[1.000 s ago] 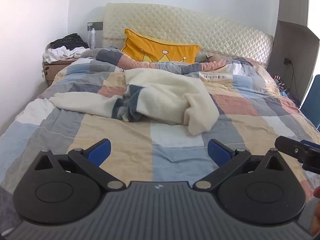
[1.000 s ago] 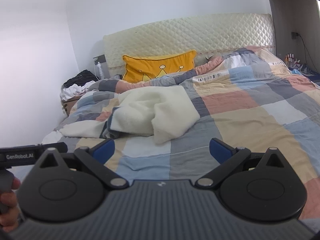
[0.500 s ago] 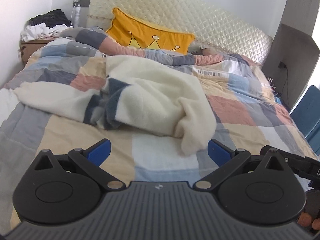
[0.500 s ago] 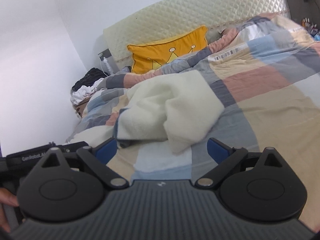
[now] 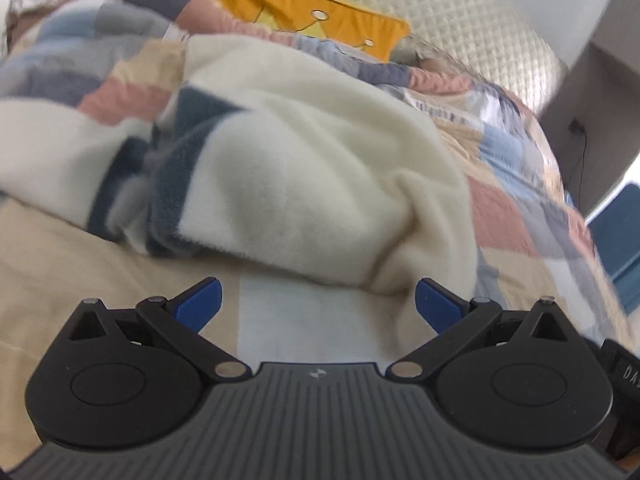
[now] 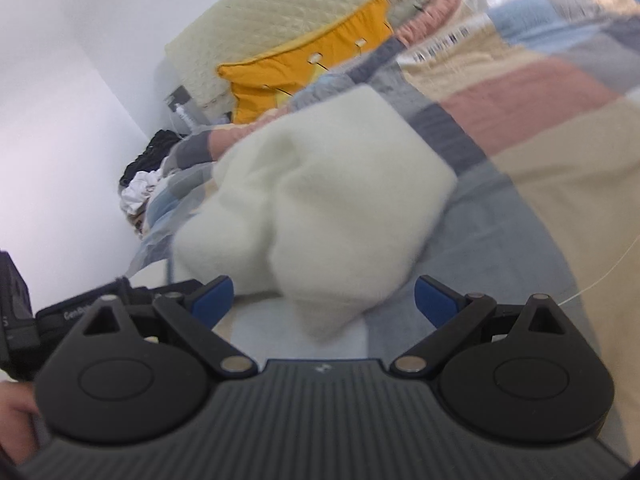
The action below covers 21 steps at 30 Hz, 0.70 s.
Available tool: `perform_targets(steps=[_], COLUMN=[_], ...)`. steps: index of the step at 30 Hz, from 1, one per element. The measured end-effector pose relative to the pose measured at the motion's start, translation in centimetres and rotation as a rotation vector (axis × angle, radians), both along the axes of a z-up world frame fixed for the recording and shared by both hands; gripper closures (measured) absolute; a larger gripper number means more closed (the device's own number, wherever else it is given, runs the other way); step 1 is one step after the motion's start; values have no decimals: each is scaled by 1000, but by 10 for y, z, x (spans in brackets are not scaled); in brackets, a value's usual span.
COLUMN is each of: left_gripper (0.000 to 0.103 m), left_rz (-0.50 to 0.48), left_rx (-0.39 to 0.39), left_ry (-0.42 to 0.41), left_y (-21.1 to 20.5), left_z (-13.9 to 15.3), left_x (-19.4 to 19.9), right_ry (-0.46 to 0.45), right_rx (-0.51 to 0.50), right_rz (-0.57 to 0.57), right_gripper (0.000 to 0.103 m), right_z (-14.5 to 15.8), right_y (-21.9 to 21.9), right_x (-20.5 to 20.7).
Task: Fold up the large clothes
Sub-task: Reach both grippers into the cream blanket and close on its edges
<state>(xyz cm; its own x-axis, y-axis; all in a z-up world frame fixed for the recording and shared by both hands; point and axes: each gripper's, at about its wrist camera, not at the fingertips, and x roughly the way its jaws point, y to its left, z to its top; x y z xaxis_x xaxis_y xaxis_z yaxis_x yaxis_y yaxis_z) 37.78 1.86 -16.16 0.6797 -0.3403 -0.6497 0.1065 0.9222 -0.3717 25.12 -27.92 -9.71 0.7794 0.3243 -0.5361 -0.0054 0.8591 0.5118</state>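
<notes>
So the folding hasn't really started, I'd say. The cream sweater (image 5: 304,168) with dark blue stripes lies in a crumpled heap on the bed (image 5: 80,280), just ahead of both sets of fingers, nothing smoothed or squared up. Left gripper (image 5: 318,300) is spread wide and holding nothing; right gripper (image 6: 324,300) too, with a floppy corner sitting right between its fingers. Everything's left: spread it flat, then fold. Beyond it there's a yellow pillow (image 5: 312,16), well out of the way.
</notes>
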Motion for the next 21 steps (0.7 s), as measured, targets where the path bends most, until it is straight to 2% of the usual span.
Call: perform_targets(steps=[5,8,10,11,13,14,16,17,18,19,21], left_gripper=[0,0,6,14,21,29,42,53,62,66,75], left_rz=[-1,18,56,73,110,122,123,119,113,107,83], left_rx=[-93,-160,-189,-211,-279,-308,-331,-338,-346,-342,-284], left_ry=[16,28,22,24,32,33,31,26,18,5,-34], left_y=[12,20,25,28,38,42,48,49,49,47,40], left_z=[-31,-46,-51,-54,-59,-61,-60,-60,-58,-54,-43], left_x=[29,40,48,53,61,64,64,64,63,61,54], right_ry=[42,56,60,66,70,68,61,65,70,68,68], right_rx=[77,86,92,91,80,74,59,47,30,13,-2], right_rz=[-17,21,44,48,47,47,47,46,48,52,43], right_gripper=[4,4,4,3,3,4,17,24,35,45,54], right_z=[-25,-35,-41,-44,-47,-47,-45,-46,-46,-46,-48], right_y=[-2,4,7,8,11,12,14,14,14,14,11], right_x=[35,50,57,59,63,63,63,64,65,65,63])
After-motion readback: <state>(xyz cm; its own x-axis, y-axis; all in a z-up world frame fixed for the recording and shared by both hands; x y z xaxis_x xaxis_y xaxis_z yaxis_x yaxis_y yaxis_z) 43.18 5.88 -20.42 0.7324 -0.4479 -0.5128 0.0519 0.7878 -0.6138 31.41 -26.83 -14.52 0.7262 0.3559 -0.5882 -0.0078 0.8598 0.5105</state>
